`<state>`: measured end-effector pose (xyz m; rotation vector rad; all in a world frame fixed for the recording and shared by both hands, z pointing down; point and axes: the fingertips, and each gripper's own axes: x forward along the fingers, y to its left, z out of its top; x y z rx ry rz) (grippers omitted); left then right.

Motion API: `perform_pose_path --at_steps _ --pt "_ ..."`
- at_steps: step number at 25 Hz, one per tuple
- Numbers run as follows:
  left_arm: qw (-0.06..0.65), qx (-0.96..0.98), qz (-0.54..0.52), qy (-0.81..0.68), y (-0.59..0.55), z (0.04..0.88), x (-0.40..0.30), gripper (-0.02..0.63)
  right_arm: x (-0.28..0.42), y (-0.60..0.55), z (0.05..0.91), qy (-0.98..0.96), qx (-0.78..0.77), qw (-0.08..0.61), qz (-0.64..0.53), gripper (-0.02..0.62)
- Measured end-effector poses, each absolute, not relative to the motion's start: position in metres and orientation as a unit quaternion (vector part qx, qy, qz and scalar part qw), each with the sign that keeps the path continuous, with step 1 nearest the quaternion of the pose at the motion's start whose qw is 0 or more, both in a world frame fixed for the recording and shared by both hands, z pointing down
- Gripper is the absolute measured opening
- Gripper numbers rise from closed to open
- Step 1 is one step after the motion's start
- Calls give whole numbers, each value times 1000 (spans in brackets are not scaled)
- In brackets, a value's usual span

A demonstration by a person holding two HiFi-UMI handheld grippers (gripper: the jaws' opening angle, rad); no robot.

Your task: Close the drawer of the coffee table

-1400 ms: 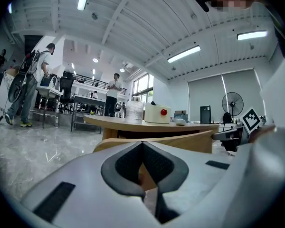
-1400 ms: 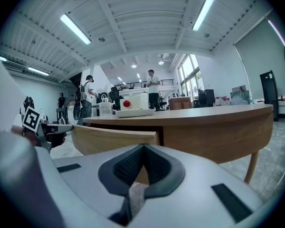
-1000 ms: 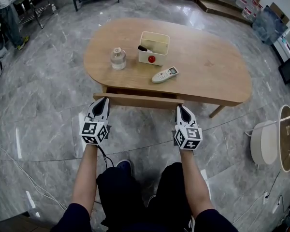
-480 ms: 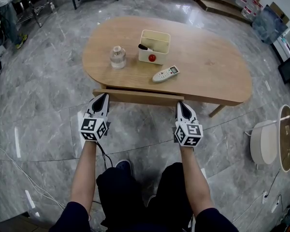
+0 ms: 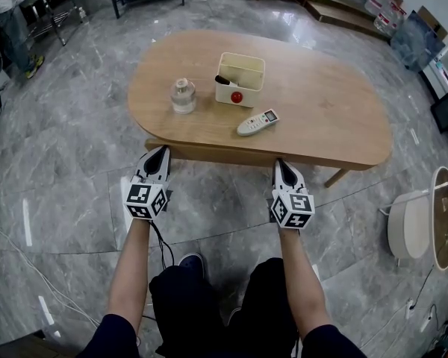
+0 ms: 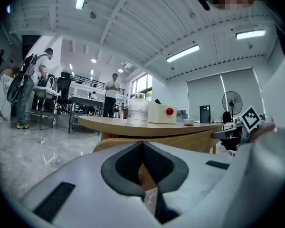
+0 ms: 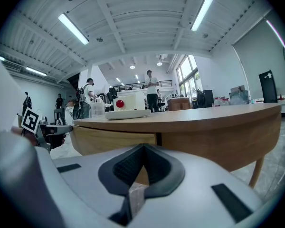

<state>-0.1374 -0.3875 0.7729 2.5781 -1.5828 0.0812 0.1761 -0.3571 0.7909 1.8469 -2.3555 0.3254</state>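
Note:
The oval wooden coffee table [image 5: 321, 118] stands on the grey marble floor in front of me. Its drawer front [image 5: 216, 154] shows as a narrow wooden strip under the near edge of the top, almost flush with it. My left gripper [image 5: 160, 154] is shut, its tips against the drawer front's left end. My right gripper [image 5: 281, 165] is also shut, its tips at the drawer's right end. In the left gripper view the shut left gripper [image 6: 141, 144] points at the drawer front [image 6: 180, 139]. In the right gripper view the right gripper [image 7: 143, 147] meets the drawer front [image 7: 114, 139] near its right edge.
On the tabletop stand a glass jar [image 5: 183, 95], a white box [image 5: 239, 79] with a red ball on its side, and a white remote [image 5: 257, 122]. A round white side table [image 5: 418, 218] lies at the right. Cables run over the floor at the left.
The drawer front has slid in under the tabletop, from clearly sticking out to nearly flush. Both grippers have moved forward with it, still shut.

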Motion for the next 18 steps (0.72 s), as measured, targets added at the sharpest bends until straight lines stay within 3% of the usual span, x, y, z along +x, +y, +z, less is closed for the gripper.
perform_pose_path --at_steps 18 --pt "62 851 18 -521 -406 774 -136 25 178 -377 790 -779 616 61 101 26"
